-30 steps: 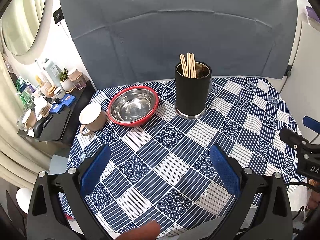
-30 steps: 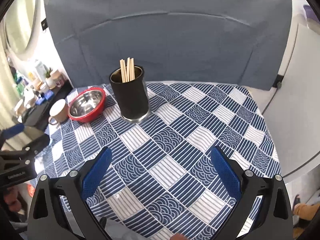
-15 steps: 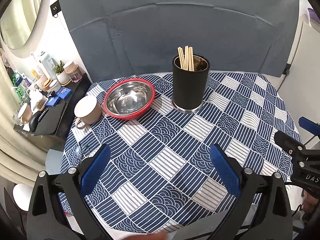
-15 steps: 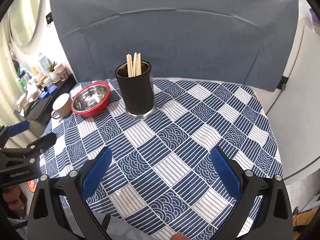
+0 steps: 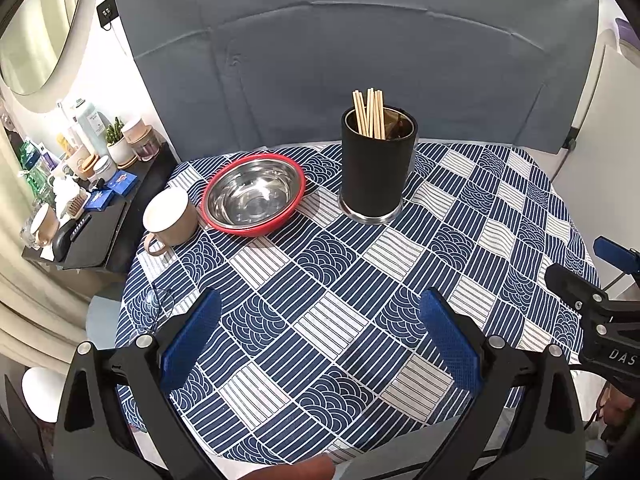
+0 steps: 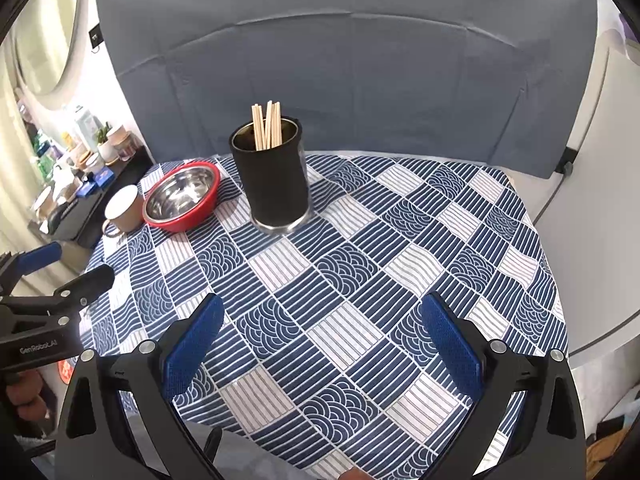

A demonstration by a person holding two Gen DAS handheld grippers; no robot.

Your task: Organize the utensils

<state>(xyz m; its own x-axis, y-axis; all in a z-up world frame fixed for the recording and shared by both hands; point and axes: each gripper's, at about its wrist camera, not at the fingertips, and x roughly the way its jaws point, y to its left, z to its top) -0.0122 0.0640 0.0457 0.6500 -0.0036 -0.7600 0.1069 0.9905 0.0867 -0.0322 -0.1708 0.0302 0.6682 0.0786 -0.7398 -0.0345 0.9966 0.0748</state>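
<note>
A black cylindrical holder (image 5: 376, 176) (image 6: 274, 188) stands upright at the back of the round table, with several wooden chopsticks (image 5: 370, 114) (image 6: 267, 124) sticking up out of it. My left gripper (image 5: 320, 332) hangs open over the table's near edge, nothing between its blue pads. My right gripper (image 6: 320, 336) is open too, empty, above the near middle of the cloth. Each gripper shows at the side of the other's view.
A red-rimmed steel bowl (image 5: 254, 196) (image 6: 182, 196) and a beige mug (image 5: 170, 216) (image 6: 122, 208) sit left of the holder. The table wears a blue and white patterned cloth (image 5: 340, 280). A cluttered black side shelf (image 5: 96, 208) stands at the left. A grey backdrop (image 5: 360, 48) rises behind.
Both grippers have drawn back and risen a little from the table, so more of the cloth's near edge shows. Nothing on the table has moved.
</note>
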